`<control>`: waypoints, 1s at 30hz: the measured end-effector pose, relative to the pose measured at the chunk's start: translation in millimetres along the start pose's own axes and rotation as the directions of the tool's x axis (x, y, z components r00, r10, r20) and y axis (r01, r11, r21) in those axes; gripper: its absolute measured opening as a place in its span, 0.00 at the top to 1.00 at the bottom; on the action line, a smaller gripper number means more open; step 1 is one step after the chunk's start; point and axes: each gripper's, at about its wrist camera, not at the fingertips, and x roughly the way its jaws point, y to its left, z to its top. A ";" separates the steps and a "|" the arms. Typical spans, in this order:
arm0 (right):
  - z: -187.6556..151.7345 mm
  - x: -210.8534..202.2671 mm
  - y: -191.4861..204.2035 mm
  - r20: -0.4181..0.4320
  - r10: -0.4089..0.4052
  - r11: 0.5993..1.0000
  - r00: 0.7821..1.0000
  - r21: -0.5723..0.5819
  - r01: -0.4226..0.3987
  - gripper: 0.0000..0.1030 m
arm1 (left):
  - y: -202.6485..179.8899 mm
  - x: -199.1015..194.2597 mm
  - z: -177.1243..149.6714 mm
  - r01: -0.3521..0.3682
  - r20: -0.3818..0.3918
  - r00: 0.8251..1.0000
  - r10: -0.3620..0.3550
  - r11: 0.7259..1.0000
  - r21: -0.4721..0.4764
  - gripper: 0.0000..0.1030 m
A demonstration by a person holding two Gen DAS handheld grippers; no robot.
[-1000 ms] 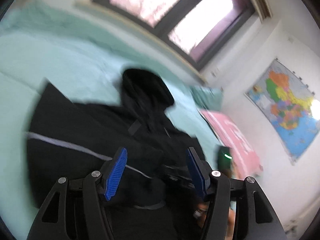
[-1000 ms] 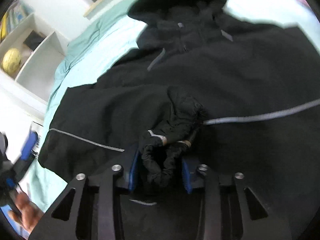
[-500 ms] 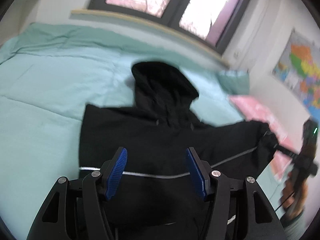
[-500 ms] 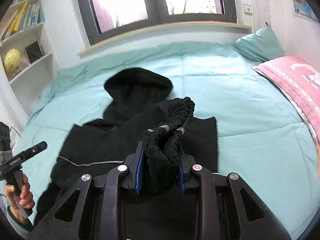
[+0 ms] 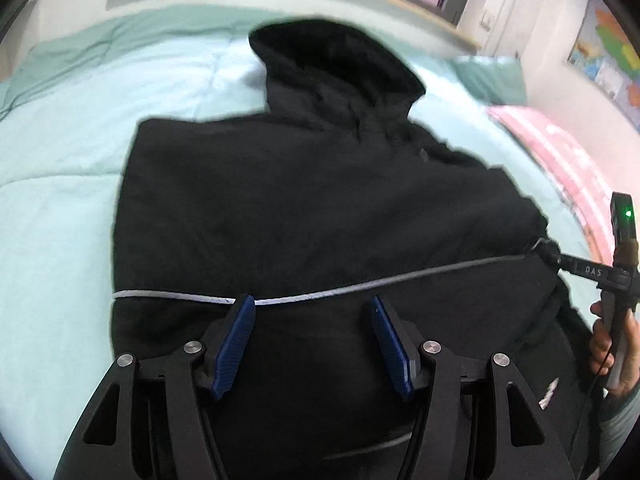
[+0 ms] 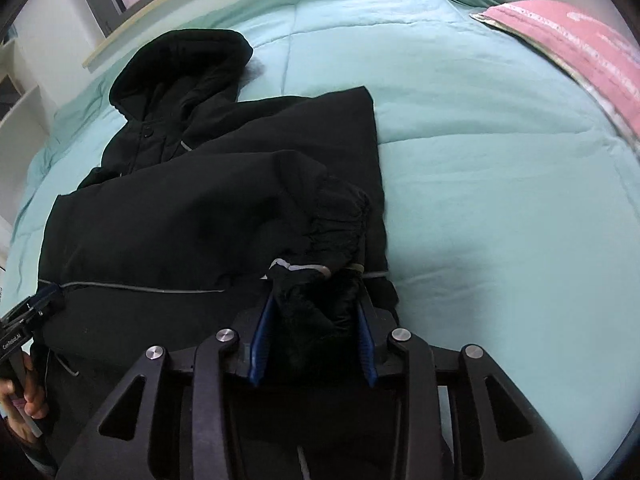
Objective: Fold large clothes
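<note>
Black hooded jacket [image 5: 320, 208] lies flat on the mint-green bed [image 6: 500, 160], hood [image 6: 180, 68] toward the far side under the window sill, hem toward the near edge. A thin grey stripe [image 5: 352, 290] runs across the body.

Right tongs [image 6: 316, 320]: pinching the bunched sleeve cuff [image 6: 332, 240], black fabric filling the gap between the blue pads [image 6: 260, 340]. Jaws have just been easing apart slightly, cloth still gripped between them. The sleeve is pulled out toward the jacket's right edge; in the left wrist view the fabric stretches taut to that tool at the right.

Left tongs [image 5: 312, 344]: spread wide, nothing between the pads, hanging over the lower middle of the jacket, near the stripe. Can't tell whether the tips touch the cloth.

A hand [image 5: 612, 344] grips the right tool's handle, green indicator light above it. Pink blanket [image 6: 580, 40] on the far right of the bed, green pillow [image 5: 492, 76] beside it, well clear of the jacket.
</note>
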 end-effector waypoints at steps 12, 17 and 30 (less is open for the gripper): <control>26.9 10.9 162.9 0.060 -0.009 0.967 0.998 -0.254 0.024 0.46 | 29.8 19.7 19.6 -0.083 0.002 0.996 0.085 0.985 -0.150 0.40; 23.2 78.9 144.4 -0.055 -0.018 0.988 0.998 -0.155 0.009 0.47 | 17.2 32.6 12.8 -0.165 -0.026 0.986 0.164 0.985 -0.041 0.40; -20.6 -23.9 92.9 0.049 -0.080 0.975 0.996 -0.204 0.088 0.46 | 27.1 -24.9 -17.3 -0.094 0.001 0.995 0.096 0.981 -0.167 0.40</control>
